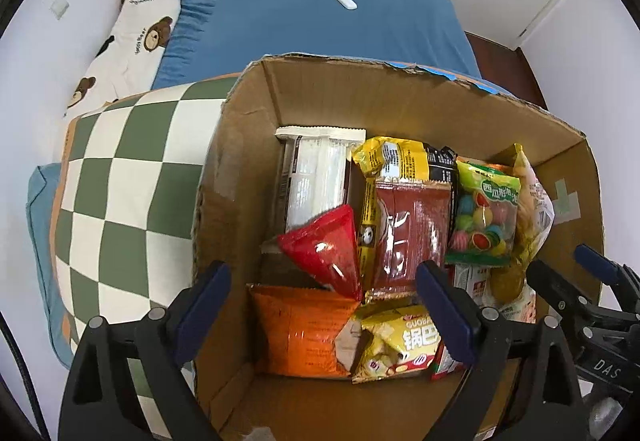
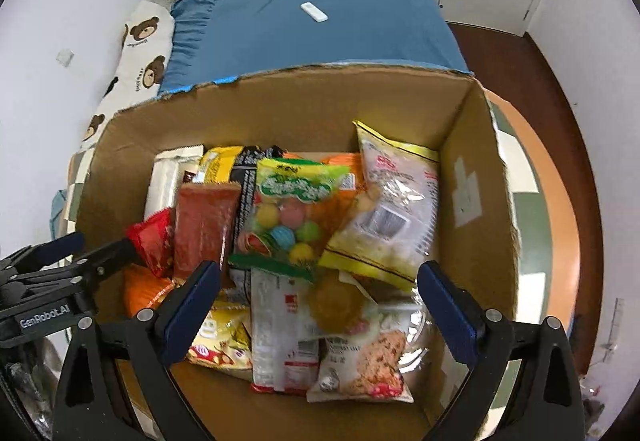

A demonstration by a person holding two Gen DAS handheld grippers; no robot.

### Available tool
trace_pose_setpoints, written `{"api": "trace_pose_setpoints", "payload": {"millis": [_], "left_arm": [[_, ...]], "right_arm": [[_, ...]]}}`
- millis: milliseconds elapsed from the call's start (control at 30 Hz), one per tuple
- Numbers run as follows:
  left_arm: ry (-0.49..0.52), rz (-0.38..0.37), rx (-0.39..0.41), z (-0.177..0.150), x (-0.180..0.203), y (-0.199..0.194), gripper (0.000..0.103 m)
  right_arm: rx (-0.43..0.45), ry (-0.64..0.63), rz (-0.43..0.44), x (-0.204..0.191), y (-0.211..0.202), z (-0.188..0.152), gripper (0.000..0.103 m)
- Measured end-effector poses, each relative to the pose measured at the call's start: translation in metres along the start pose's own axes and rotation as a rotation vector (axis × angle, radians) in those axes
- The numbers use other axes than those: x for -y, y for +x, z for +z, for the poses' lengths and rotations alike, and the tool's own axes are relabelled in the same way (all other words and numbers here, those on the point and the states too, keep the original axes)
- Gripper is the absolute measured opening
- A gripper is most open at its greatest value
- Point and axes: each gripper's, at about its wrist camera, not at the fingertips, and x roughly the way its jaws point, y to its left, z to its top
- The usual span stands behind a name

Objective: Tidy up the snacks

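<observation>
Two open grippers hang over a cardboard box (image 1: pixel 304 101) of snacks on a bed.

From the left: one bear-print pillow (image 1: pixel 136 25), one checkered cushion (image 1: pixel 120 177), then the box; the left gripper (image 1: pixel 324 301) and right gripper (image 2: pixel 320 301) stand wide, empty, above red (image 1: pixel 324 249), orange (image 1: pixel 300 333) and candy-ball (image 2: pixel 292 217) packets.

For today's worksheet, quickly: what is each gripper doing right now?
Left gripper: open, holding nothing.
Right gripper: open, holding nothing.

Green-and-cream checkered cushion (image 1: pixel 120 177), blue bedsheet (image 1: pixel 320 25), brown cardboard box (image 1: pixel 400 97).
</observation>
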Motion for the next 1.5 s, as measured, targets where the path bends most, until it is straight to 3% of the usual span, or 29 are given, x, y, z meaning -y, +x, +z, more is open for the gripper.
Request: {"api": "trace_pose_setpoints", "payload": {"millis": [267, 467, 933, 1267, 1500], "left_arm": [[0.017, 0.021, 0.076, -0.020, 0.006, -0.032, 0.094], [0.003, 0.024, 0.177, -0.042, 0.006, -0.069, 0.094], [0.024, 0.047, 0.446, -0.141, 0.020, -0.181, 0.094], [0.058, 0.057, 0.551, -0.208, 0.028, -0.227, 0.095], [0.068, 0.022, 0.558, -0.246, 0.029, -0.243, 0.095]], "right_arm": [[0.033, 0.006, -0.018, 0.003, -0.022, -0.018, 0.101], [0.116, -0.021, -0.028, 0.000, -0.064, -0.039, 0.102], [0.358, -0.057, -0.038, -0.001, -0.184, -0.127, 0.102], [0.507, -0.069, -0.055, -0.002, -0.260, -0.203, 0.102], [0.567, -0.061, -0.055, 0.002, -0.296, -0.247, 0.103]]}}
